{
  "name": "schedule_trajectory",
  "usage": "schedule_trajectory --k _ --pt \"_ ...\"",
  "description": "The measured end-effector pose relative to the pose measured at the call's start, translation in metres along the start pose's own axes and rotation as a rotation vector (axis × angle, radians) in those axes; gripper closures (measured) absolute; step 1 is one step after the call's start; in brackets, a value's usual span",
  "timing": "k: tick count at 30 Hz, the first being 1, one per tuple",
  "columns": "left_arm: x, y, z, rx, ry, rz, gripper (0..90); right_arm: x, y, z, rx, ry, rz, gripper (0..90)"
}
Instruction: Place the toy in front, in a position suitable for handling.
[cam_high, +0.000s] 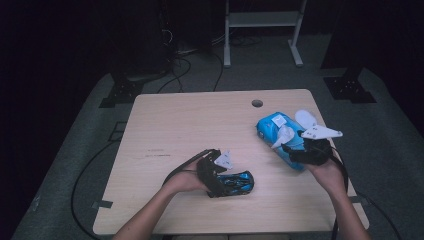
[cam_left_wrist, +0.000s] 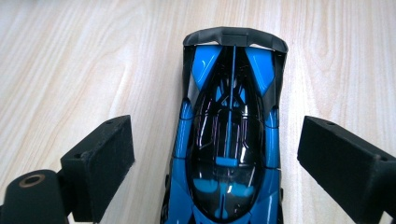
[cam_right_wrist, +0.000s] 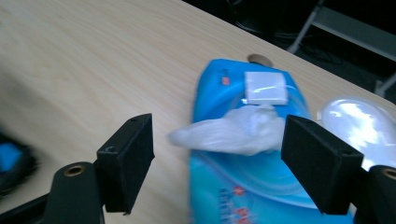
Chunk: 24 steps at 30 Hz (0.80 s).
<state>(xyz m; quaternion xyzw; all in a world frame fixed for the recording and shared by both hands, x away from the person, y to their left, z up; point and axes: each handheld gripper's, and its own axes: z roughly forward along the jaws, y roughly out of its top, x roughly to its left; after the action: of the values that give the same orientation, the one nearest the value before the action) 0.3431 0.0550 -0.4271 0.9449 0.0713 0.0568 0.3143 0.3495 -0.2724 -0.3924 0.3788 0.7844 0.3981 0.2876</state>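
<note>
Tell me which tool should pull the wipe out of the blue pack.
Right. The right tool hangs open over the blue wipes pack, its jaws either side of the wipe sticking out. The left tool is open around the blue toy car.

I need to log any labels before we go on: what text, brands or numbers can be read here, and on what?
No text can be read.
Blue wipes pack: red marks along its lower edge and a small red mark near the white flap, too blurred to read.
Table: a faint line of small print in the high view, too small to read.
Blue toy car: no lettering visible.
</note>
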Motion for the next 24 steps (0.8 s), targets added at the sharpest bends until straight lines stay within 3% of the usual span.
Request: schedule_trajectory --k 3,11,14,16,17,18,19,20,21,22,24 --pt "-0.003 -0.008 -0.004 -0.049 0.014 -0.02 8.6 -0.017 0.003 0.011 0.029 -0.028 0.023 24.6" --pt "-0.004 -0.03 -0.01 -0.119 0.058 -0.085 6.8 -0.021 0.0 0.037 0.09 -0.027 0.025 24.7" --pt "-0.005 -0.034 -0.011 -0.127 0.07 -0.089 6.8 -0.02 -0.001 0.044 0.107 -0.033 0.032 26.3" --pt "-0.008 -0.039 -0.012 -0.143 0.082 -0.088 6.8 -0.02 -0.003 0.05 0.125 -0.044 0.034 33.5" --pt "-0.008 -0.041 -0.013 -0.15 0.086 -0.087 6.8 -0.02 -0.005 0.053 0.132 -0.061 0.036 43.1" --pt "-0.009 -0.043 -0.013 -0.154 0.09 -0.085 6.8 -0.02 -0.005 0.053 0.132 -0.061 0.036 43.1" --pt "-0.01 -0.045 -0.013 -0.161 0.102 -0.08 6.8 -0.021 -0.006 0.055 0.14 -0.072 0.041 55.3" --pt "-0.01 -0.046 -0.013 -0.169 0.105 -0.079 6.8 -0.021 -0.006 0.055 0.14 -0.072 0.041 55.3" --pt "-0.01 -0.048 -0.015 -0.175 0.11 -0.075 6.8 -0.024 -0.007 0.055 0.135 -0.058 0.062 65.8" --pt "-0.011 -0.049 -0.015 -0.185 0.115 -0.077 6.8 -0.024 -0.007 0.055 0.135 -0.058 0.062 65.8" --pt "-0.011 -0.052 -0.017 -0.194 0.124 -0.067 6.8 -0.025 -0.006 0.053 0.135 -0.078 0.061 74.0"
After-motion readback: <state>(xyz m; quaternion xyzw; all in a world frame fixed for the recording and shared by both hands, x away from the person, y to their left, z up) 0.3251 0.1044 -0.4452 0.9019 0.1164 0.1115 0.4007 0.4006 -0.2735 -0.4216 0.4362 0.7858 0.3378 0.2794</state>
